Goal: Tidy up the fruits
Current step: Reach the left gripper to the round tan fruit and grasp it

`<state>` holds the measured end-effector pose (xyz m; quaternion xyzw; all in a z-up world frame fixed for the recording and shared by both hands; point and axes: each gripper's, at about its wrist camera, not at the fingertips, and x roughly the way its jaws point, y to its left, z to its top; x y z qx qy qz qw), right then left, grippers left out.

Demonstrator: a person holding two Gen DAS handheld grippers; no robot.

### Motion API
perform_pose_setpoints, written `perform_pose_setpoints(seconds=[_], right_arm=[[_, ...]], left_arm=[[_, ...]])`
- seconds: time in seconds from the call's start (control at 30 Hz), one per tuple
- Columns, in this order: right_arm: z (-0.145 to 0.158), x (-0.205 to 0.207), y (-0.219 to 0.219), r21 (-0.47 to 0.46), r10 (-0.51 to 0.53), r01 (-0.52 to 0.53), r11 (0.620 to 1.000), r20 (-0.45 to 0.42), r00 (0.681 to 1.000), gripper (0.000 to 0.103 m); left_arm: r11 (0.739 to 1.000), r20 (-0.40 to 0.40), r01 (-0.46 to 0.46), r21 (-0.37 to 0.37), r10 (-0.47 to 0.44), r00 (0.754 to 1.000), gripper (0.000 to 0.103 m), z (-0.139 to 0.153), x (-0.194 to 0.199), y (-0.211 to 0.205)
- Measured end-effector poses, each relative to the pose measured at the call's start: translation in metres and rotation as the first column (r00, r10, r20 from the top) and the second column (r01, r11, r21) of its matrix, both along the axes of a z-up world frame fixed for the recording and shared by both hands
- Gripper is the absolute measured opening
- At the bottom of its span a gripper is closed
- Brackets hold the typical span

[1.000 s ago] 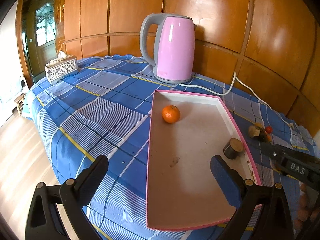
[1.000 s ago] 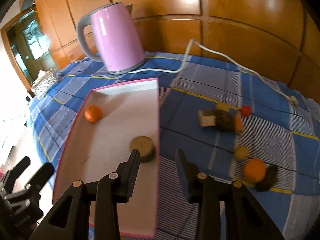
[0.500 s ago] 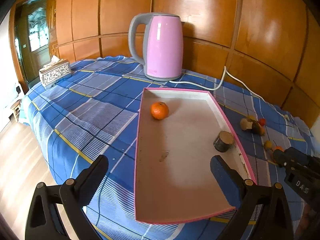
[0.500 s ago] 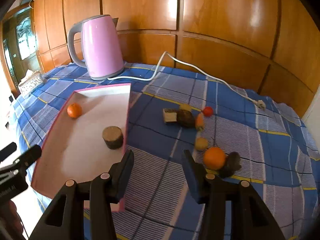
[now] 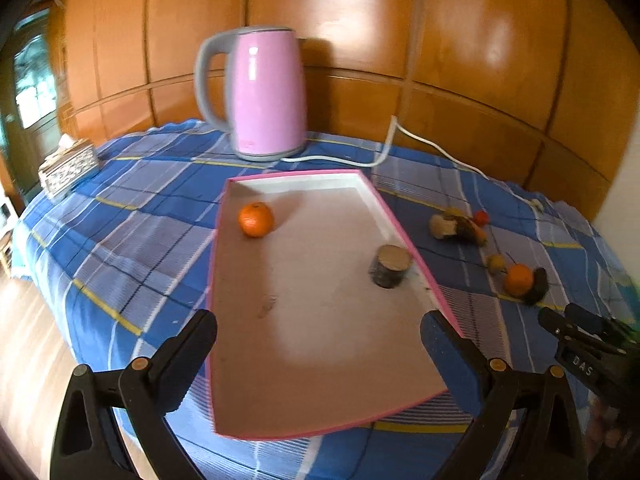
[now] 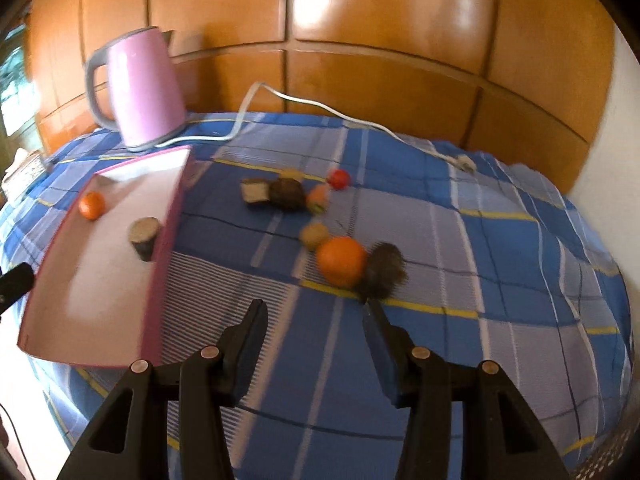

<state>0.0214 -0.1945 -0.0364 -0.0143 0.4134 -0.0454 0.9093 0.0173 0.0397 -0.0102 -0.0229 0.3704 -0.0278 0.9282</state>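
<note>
A pink-rimmed tray (image 5: 304, 344) (image 6: 164, 248) lies on the blue plaid cloth, holding a small orange (image 5: 256, 219) (image 6: 91, 205) and a brown stump-like piece (image 5: 390, 266) (image 6: 144, 237). Right of the tray lie loose fruits: a big orange (image 6: 341, 261) (image 5: 519, 279) beside a dark fuzzy fruit (image 6: 384, 270), a small yellow one (image 6: 314, 235), a red one (image 6: 339, 178), and a dark cluster (image 6: 286, 194). My left gripper (image 5: 318, 338) is open and empty over the tray's near end. My right gripper (image 6: 316, 320) is open and empty just short of the big orange.
A pink kettle (image 5: 266, 94) (image 6: 140, 88) stands at the back against the wood panel wall, its white cord (image 6: 320, 108) running right across the cloth. A tissue box (image 5: 68, 168) sits at the far left. The table edge drops to the floor on the left.
Both grippers have pulled back and swung right. The right gripper left the tray's edge and now faces the big orange, with its jaws spread wider.
</note>
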Motion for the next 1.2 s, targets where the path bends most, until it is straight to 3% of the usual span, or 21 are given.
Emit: perform_pose_setpoints(seconds=[0.27, 0.7, 1.0, 1.2], right_arm=[[-0.011, -0.014, -0.042, 0.010, -0.104, 0.104, 0.994, -0.023, 0.994, 0.050], [-0.020, -0.021, -0.082, 0.034, -0.199, 0.201, 0.979, -0.034, 0.979, 0.050], [-0.027, -0.022, -0.092, 0.042, -0.210, 0.212, 0.976, -0.047, 0.977, 0.050], [-0.030, -0.024, -0.098, 0.027, -0.225, 0.226, 0.974, -0.043, 0.973, 0.050]], left_arm=[[0.993, -0.014, 0.121, 0.007, -0.121, 0.993, 0.102, 0.010, 0.015, -0.031], [0.950, -0.116, 0.312, -0.033, -0.313, 0.943, 0.067, 0.014, 0.061, -0.088], [0.937, -0.184, 0.346, -0.047, -0.349, 0.919, 0.063, 0.007, 0.093, -0.116], [0.930, -0.215, 0.360, -0.075, -0.367, 0.905, 0.051, 0.005, 0.122, -0.130]])
